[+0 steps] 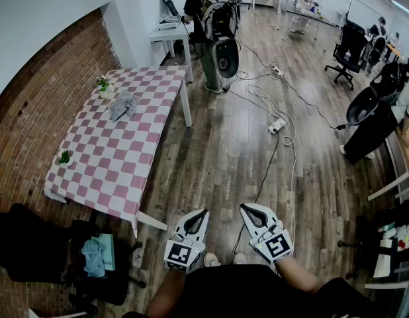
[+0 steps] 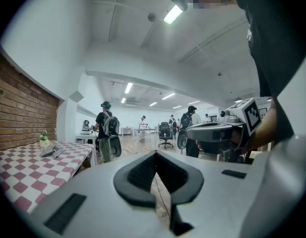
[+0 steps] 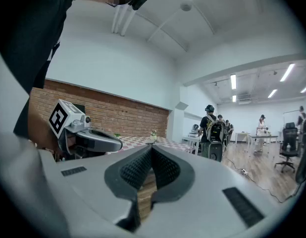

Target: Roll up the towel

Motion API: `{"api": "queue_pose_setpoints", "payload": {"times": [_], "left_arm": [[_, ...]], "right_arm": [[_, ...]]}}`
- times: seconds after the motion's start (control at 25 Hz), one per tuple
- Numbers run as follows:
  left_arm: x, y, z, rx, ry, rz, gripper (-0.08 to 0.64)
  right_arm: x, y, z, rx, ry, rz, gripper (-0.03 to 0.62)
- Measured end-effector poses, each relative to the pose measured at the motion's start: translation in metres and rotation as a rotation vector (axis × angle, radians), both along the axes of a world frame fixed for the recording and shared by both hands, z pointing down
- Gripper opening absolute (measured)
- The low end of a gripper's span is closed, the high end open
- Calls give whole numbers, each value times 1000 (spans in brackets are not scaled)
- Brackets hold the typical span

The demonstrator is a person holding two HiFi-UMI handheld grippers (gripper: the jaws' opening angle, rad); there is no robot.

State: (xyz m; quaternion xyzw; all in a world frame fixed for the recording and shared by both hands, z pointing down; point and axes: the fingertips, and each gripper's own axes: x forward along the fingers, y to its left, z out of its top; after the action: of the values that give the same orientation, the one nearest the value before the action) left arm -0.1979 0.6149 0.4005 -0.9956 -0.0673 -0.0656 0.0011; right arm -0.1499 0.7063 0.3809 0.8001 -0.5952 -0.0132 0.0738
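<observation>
Fingers (image 2: 138,171) of the left gripper (image 1: 203,213) clenched, pad against pad, nothing between them; fingers (image 3: 169,170) of the right gripper (image 1: 245,209) likewise clenched on nothing. Both grippers held side by side, close in front of the person's body, roughly level, tips near each other but not touching, over the wooden floor (image 1: 224,158). Each gripper view shows the other gripper alongside. Towel (image 1: 123,105): grey, crumpled in a loose heap, not rolled, lying on the far half of the desk (image 1: 125,161), well apart from both grippers. Desk stands to the left against the brick wall (image 1: 32,118) and carries a red-and-white checked cloth. Small flower pot (image 1: 104,87) just beyond the towel at the wall-side far corner; a second small green plant (image 1: 64,158) sits at the wall-side edge nearer the person. Cables and a power strip (image 1: 277,125) lie on the floor to the right of the desk. A person wearing a backpack (image 1: 206,18) stands past the far end of the desk; an office chair (image 1: 347,45) stands further back on the right
</observation>
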Motion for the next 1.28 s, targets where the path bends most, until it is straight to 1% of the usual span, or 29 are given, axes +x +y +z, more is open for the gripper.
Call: {"api": "queue_pose_setpoints", "payload": {"times": [0.12,0.28,0.44,0.56,0.6,0.64,0.68,0.72,0.8,0.84,0.92,1.0,1.16,1.2,1.28], "left_arm": [[-2,-5,9,-14,1,16,-3],[-7,-17,8,-30,-5,16,-3],[-13,-27,10,-39,-1,28,-2],[-17,-38,12,-39,-5,21,-2],[-19,-43,12,-43,-7,14,-2],[-20,-48,12,-47,-6,6,-2],[-22,-53,11,-51,-5,-3,-2],[-23,-58,11,-51,-3,-15,-2],[-23,-70,9,-48,1,-48,-2],[-23,-74,10,-53,3,-61,48],[-21,-84,11,-68,13,-88,194],[-19,-96,12,-76,28,-131,324],[-10,-122,16,-84,42,-229,568],[-7,-128,16,-83,44,-246,594],[2,-140,18,-75,39,-268,594]], "right_arm": [[3,-4,2,-8,-4,15,-3],[2,-13,2,-1,-16,39,-3],[-2,-27,5,-10,-15,35,-2],[-5,-38,6,-17,-33,28,-2],[-5,-42,7,-23,-42,23,44],[-5,-47,8,-27,-46,21,109],[-5,-51,7,-29,-45,24,152],[-3,-56,6,-29,-41,30,211],[1,-62,5,-23,-38,44,283],[3,-65,5,-22,-37,49,314],[9,-71,7,-20,-36,57,386],[15,-78,9,-11,-35,60,461],[28,-93,14,9,-39,47,572],[32,-97,15,14,-39,42,587],[45,-107,17,27,-43,38,591]]}}
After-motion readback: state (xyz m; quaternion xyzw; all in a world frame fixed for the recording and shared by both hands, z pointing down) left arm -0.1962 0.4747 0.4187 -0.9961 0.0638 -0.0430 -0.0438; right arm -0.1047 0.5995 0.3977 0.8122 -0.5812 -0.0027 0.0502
